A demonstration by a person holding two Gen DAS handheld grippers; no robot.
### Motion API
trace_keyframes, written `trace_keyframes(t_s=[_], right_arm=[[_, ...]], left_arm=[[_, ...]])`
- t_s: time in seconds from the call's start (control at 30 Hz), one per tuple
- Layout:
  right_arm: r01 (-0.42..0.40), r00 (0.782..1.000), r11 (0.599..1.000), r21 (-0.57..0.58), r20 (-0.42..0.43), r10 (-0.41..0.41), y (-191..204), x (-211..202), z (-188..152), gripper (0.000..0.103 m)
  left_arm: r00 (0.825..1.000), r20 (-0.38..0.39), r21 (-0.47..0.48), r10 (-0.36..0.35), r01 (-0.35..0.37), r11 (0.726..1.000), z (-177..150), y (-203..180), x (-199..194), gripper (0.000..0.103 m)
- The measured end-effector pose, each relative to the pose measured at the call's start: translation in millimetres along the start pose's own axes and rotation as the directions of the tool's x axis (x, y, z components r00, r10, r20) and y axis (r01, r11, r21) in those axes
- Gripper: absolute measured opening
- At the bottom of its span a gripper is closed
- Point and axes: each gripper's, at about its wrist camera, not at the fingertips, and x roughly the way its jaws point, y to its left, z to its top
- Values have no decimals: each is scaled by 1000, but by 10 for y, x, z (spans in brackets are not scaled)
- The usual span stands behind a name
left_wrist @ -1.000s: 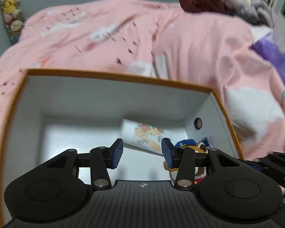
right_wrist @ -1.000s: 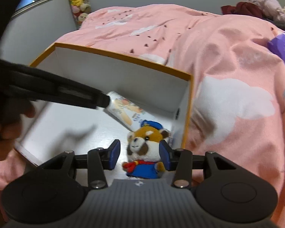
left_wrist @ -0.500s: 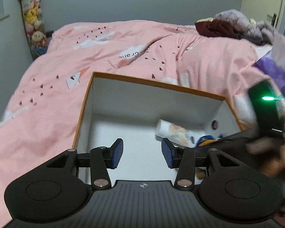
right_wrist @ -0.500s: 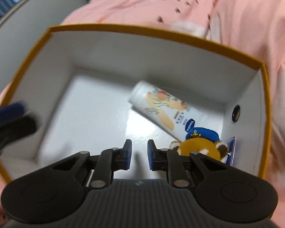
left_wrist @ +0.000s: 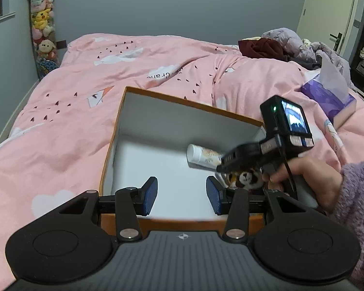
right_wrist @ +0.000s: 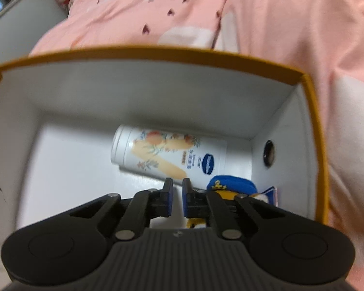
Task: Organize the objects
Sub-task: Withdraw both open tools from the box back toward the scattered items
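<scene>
white tube (right_wrist: 167, 154): lying flat in orange-rimmed box (right_wrist: 157, 53) | plush toy (right_wrist: 228, 186): right corner beside it

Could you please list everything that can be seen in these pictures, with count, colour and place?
box: one, orange outside and white inside, open, on the bed.
tube: one, white with peach print, lying inside the box near its far wall.
plush toy: one, brown with blue cap, in the box's right corner beside the tube.
duvet: one, pink with white clouds, covering the bed.
tissue box: one, purple, on the duvet at right.
clothes pile: one heap, dark red and lilac, far right of the bed.
plush toys: several, mixed colours, hanging in the left corner.
left claw: black, blue pads, open.
right claw: black, shut, empty, inside the box.
hand: one, lilac fuzzy sleeve, holding the right claw.
</scene>
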Motion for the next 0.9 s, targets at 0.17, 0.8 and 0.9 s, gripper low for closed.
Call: trace_keyframes(t_s=[0.17,0.8,0.9], right_arm=[[-48,996,996,-68,73,53,115,-422,-155,15],[-95,925,945,-314,323,200,441,-1772,-1658,28],[-112,933,933,-341,288,217,453,-1735,-1884,29]], left_arm=[[1000,1,18,-9,9,1000,-253,-58,-196,52],[996,-81,65,21,-16,998,-1053,-233,-392,52],[995,-98,67,12,-6,998,-1131,-201,-411,52]])
